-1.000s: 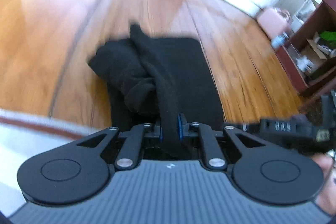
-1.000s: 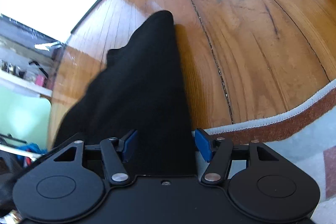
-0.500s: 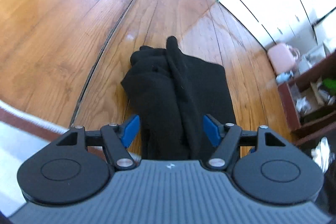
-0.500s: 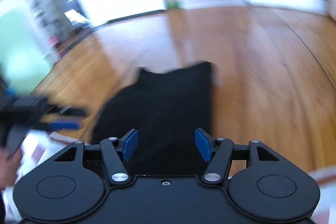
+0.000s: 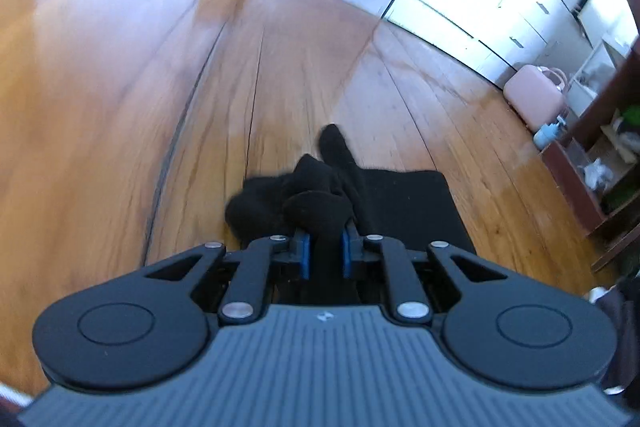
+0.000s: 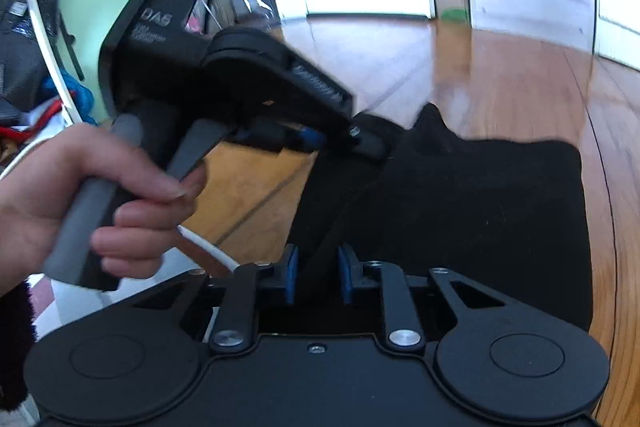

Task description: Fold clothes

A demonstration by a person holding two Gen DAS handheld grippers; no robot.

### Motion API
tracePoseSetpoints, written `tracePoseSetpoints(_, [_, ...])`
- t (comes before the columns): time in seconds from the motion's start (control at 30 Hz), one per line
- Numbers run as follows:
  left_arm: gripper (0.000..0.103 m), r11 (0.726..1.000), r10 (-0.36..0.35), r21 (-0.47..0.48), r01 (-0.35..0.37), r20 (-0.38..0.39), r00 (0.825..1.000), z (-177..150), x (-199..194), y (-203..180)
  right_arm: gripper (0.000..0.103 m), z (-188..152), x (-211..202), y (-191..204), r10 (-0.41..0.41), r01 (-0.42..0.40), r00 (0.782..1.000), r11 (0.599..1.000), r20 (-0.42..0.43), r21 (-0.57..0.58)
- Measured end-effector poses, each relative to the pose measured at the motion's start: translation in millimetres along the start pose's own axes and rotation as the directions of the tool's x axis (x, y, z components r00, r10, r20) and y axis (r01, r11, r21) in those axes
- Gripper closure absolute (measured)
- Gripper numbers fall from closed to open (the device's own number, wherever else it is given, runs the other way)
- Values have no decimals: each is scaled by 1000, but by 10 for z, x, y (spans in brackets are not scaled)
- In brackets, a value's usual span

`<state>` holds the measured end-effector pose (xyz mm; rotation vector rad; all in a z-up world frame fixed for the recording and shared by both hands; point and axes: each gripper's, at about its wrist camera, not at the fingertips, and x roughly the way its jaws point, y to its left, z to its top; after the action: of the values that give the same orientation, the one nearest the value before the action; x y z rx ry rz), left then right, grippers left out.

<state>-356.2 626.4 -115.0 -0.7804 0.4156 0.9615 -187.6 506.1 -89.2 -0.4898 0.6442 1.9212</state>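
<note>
Black garment (image 5: 404, 203): lay on the wooden floor (image 5: 100, 75), lower centre of frame; judged soft, light, limp, best taken at edges. Left gripper (image 5: 325, 254) fingers were closing on a bunched fold; right gripper (image 6: 317, 277) fingers closing on a near-edge ridge.

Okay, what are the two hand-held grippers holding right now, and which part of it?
Both are closing on the black garment: the left hand-held gripper on a bunched fold at its near edge, the right hand-held gripper on a ridge of the near edge.
</note>
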Motion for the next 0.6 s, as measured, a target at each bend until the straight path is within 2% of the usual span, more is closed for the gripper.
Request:
tracePoseSetpoints(0.1, [84, 995, 103, 2, -103, -57, 993, -81, 176, 108, 83, -8, 56, -21, 50, -49, 999, 998, -12, 34])
tracePoseSetpoints(0.2, [60, 989, 129, -62, -132, -53, 990, -107, 150, 243, 85, -16, 64, 85, 96, -97, 995, 995, -37, -10])
tracePoseSetpoints(0.27, [60, 981, 180, -71, -181, -19, 983, -31, 34, 244, 86, 2, 48, 111, 156, -157, 986, 988, -63, -9])
tracePoseSetpoints(0.33, [59, 979, 197, -65, -194, 43, 980, 49, -118, 228, 86, 44, 43, 112, 247, -247, 964, 969, -100, 17])
tracePoseSetpoints(0.37, [59, 978, 204, -62, -199, 73, 976, 88, -194, 220, 85, 76, 90, 98, 263, -262, 958, 965, -111, 29])
tracePoseSetpoints(0.47, [59, 996, 62, -60, -59, 64, 996, 162, -296, 185, 82, 180, -79, -73, 246, -242, 969, 965, -33, 97])
tracePoseSetpoints(0.5, [59, 999, 22, -41, -20, 46, 999, 157, -266, 120, 74, 220, -148, -161, 229, -227, 973, 965, 0, 128])
tracePoseSetpoints(0.57, [58, 999, -51, 9, 51, 5, 999, 117, -194, -36, 64, 246, -255, -406, 131, -139, 990, 970, 52, 201])
tracePoseSetpoints(0.6, [52, 996, -83, 40, 83, -18, 996, 84, -151, -125, 62, 257, -308, -530, 78, -94, 994, 966, 75, 240])
